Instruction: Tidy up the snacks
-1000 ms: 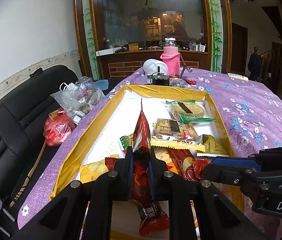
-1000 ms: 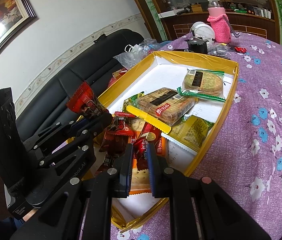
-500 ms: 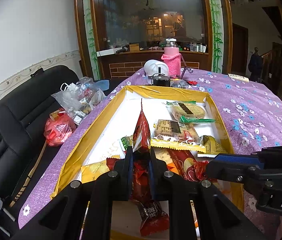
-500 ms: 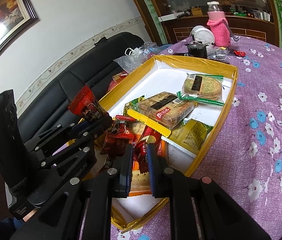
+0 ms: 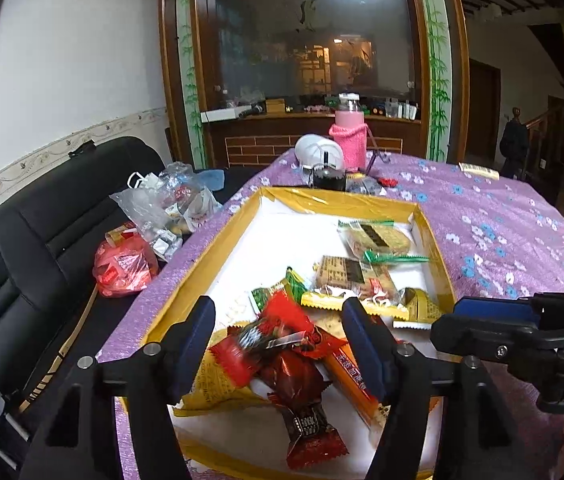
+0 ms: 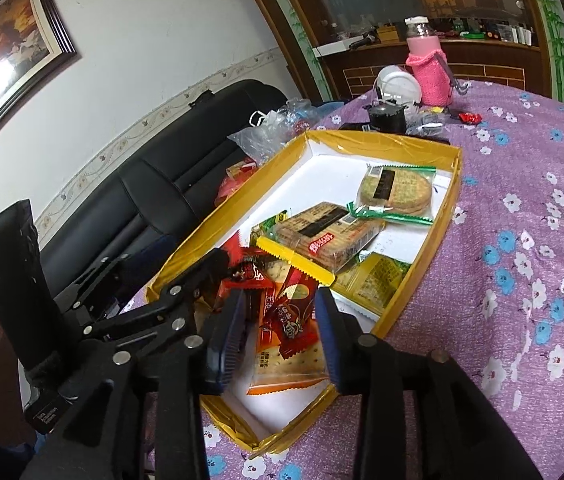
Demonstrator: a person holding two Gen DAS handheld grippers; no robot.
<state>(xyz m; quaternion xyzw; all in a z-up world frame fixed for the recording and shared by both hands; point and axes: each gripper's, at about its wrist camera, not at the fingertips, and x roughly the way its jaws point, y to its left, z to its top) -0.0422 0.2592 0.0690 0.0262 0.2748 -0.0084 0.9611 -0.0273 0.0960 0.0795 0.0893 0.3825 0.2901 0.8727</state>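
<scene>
A shallow tray [image 5: 206, 264] sits on the desk [image 5: 513, 240], and everything else is placed from it. Inside the tray, a pile of small snack packets [image 5: 282, 344] fills the near end. Beyond the pile lies a cracker pack [image 5: 353, 276], and beyond that, toward the tray's far right corner, a round biscuit pack [image 5: 377, 238]. Behind the tray on the desk stand a bottle [image 5: 347, 136] and a small pot [image 5: 327, 178]. Left of the tray, off the desk, a sofa [image 5: 22, 248] holds plastic bags [image 5: 154, 208].
</scene>
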